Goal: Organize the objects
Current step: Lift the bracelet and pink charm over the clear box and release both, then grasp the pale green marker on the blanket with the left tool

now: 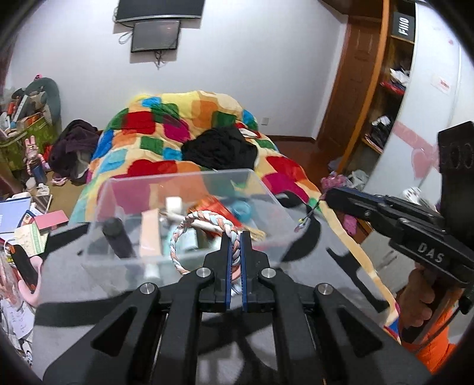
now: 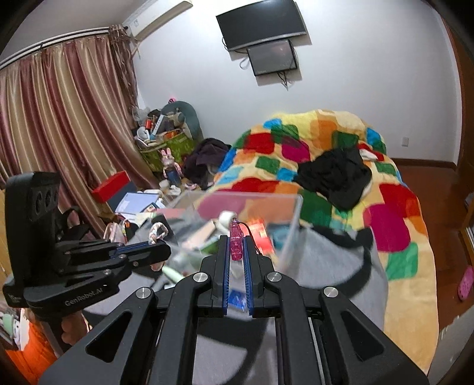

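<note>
Two tools angled down over the clear box [image 1: 183,189], left tool [image 1: 236,237] clamping braided ring [image 1: 189,228], right tool [image 2: 236,237] clamping pink charm [image 2: 236,241]

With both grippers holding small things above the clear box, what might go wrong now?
1. The braided ring is pinched at one spot only by the left gripper; the hanging loop may catch the clear box rim.
2. The pink charm is gripped near the right gripper's tips and may slip out.

Behind the bed [image 2: 340,165] with its patchwork quilt, 2 dark screens [image 2: 263,26] hang on the white wall [image 2: 370,74], striped curtains [image 2: 59,124] to its left.
</note>
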